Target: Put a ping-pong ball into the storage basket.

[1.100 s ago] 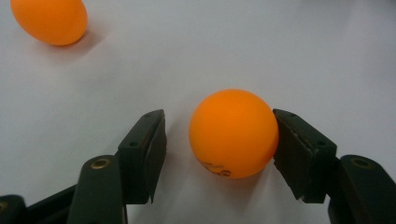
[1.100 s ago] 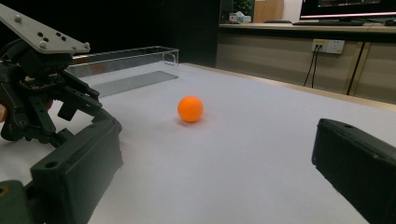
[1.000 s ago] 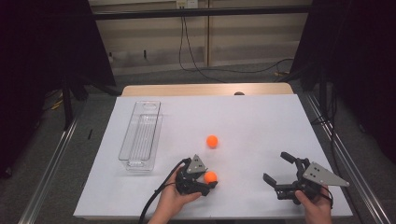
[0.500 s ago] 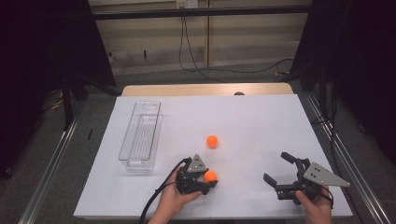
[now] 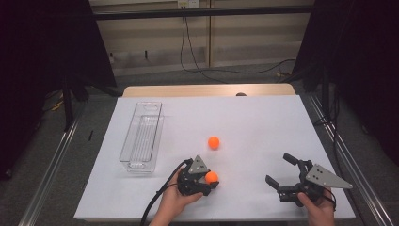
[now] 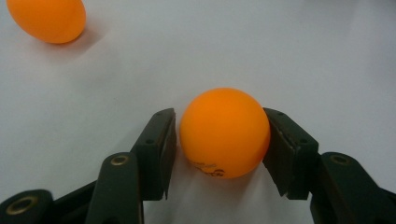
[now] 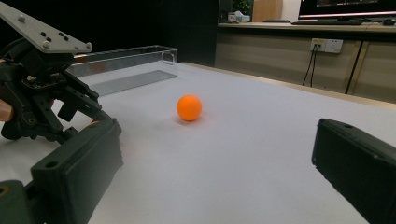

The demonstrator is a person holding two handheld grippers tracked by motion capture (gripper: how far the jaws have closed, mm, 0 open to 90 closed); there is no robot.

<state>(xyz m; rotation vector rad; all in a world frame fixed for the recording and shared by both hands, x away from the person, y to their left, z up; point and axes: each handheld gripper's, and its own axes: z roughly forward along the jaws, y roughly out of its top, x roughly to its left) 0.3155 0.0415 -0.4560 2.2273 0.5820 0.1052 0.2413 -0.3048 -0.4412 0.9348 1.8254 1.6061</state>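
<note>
Both tools are matte black, two-jaw handheld grippers: the left gripper (image 5: 207,181) trails a black cable and its flat, blocky jaws carry small round screw holes. The right gripper (image 5: 281,170) bears a grey three-cornered plate dotted with small screws. The person's forearms are bare, no sleeves.

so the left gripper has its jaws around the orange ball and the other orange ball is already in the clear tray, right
Not quite. The left gripper does have its jaws around an orange ball, and they have just been closing on it. But the other orange ball lies on the white table, right of the clear tray, as the high view shows.
</note>
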